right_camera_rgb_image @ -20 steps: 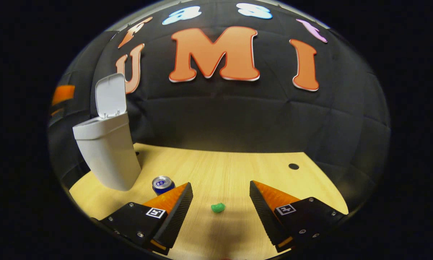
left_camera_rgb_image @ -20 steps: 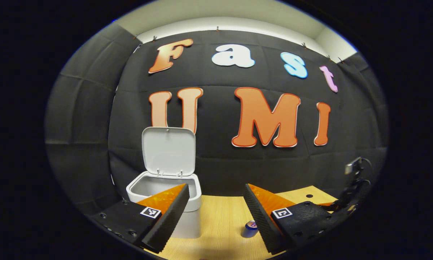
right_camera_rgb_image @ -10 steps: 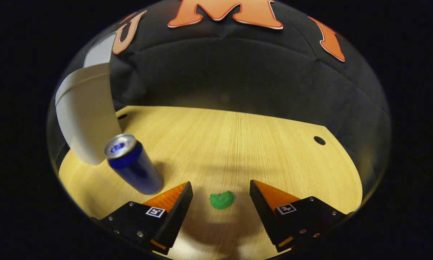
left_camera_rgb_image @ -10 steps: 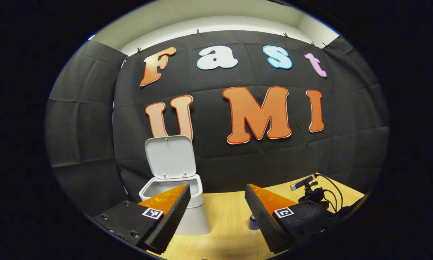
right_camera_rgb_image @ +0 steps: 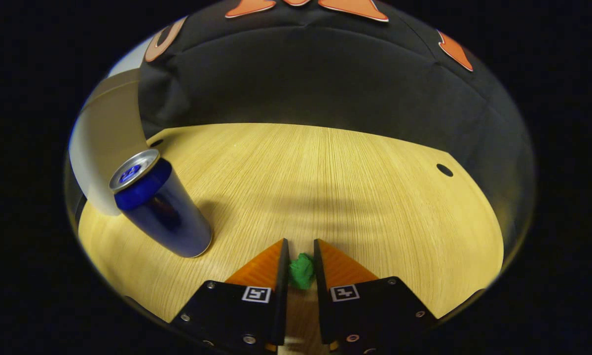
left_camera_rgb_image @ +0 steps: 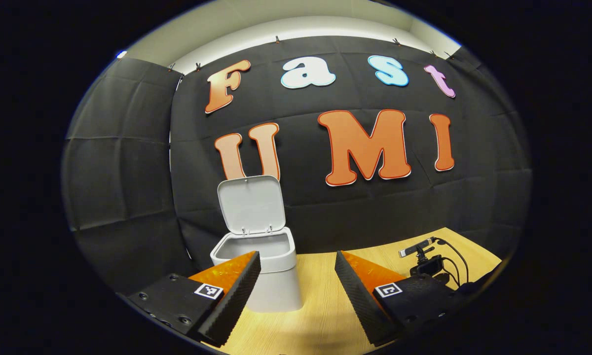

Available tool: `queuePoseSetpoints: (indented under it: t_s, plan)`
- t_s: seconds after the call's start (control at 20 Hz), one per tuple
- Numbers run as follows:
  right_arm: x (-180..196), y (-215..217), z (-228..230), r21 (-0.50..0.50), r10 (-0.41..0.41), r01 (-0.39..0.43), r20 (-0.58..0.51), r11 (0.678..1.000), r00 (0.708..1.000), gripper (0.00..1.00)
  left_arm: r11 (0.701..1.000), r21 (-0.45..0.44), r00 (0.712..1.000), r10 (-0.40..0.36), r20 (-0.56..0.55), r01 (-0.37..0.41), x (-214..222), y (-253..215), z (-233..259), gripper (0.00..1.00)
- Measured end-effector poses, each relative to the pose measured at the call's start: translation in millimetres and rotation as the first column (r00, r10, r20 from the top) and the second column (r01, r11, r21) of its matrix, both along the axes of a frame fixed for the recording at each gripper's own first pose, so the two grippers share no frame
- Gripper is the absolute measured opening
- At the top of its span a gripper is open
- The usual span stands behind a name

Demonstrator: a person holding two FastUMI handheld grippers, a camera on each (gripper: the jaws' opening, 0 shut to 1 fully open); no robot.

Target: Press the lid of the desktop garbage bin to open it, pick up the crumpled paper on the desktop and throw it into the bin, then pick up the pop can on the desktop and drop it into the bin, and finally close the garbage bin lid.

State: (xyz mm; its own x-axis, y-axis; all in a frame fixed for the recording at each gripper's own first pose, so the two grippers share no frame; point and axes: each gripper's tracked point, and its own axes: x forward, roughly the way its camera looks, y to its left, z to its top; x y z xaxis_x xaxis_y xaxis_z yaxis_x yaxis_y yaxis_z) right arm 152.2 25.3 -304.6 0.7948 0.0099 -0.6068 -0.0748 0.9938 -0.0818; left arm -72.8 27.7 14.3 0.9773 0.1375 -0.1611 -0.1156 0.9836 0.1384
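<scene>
Your right gripper (right_camera_rgb_image: 301, 256) had its fingers clenched on the crumpled paper (right_camera_rgb_image: 301, 270), a green wad low against the counter (right_camera_rgb_image: 355, 187). The pop can (right_camera_rgb_image: 163, 207) stood upright to its left, just in front of the garbage bin (right_camera_rgb_image: 103, 148). Your left gripper (left_camera_rgb_image: 297, 276) hung with fingers released and nothing between them, facing the bin (left_camera_rgb_image: 271, 281), whose lid (left_camera_rgb_image: 250, 203) stood raised. A small camera on a stand (left_camera_rgb_image: 422, 256) sat farther right.

Left gripper view: level, facing wall. Right gripper view: low, close, angled down. Both share bin (left_camera_rgb_image: 264, 268) (right_camera_rgb_image: 103, 148), desk (left_camera_rgb_image: 325, 315) (right_camera_rgb_image: 335, 187).
</scene>
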Motion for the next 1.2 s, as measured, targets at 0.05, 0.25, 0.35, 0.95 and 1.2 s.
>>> queuePoseSetpoints:
  t_s: [0.05, 0.25, 0.35, 0.95, 1.2]
  plan:
    - [-0.6, 1.7, -0.3, 0.013, 0.000, 0.000, -0.008, 1.000, 1.000, 0.27, 1.000, -0.004, 1.000, -0.005, -0.001, 0.005, 0.7, -0.7, -2.3, 0.95]
    - [-2.4, -0.3, 5.8, 0.068, 0.001, 0.000, -0.012, 0.998, 1.000, 0.12, 1.000, -0.012, 1.000, -0.026, -0.011, 0.026, -2.3, -1.9, -7.8, 0.95]
    - [-4.7, 0.8, 18.6, 0.101, 0.016, -0.016, 0.005, 0.995, 1.000, 0.10, 0.999, -0.012, 0.999, -0.033, -0.004, 0.033, -4.2, 2.1, -5.9, 0.95]
    - [4.6, 32.7, 236.7, 0.204, 0.040, -0.125, 0.376, 0.971, 0.926, 0.08, 0.995, -0.092, 0.998, -0.040, 0.046, 0.044, -2.4, 32.5, -4.5, 0.95]
    - [-6.6, 116.5, 320.7, 0.181, 0.145, -0.260, 0.480, 0.949, 0.865, 0.08, 0.994, -0.105, 0.997, -0.021, 0.077, 0.030, -8.0, 57.3, -0.3, 0.95]
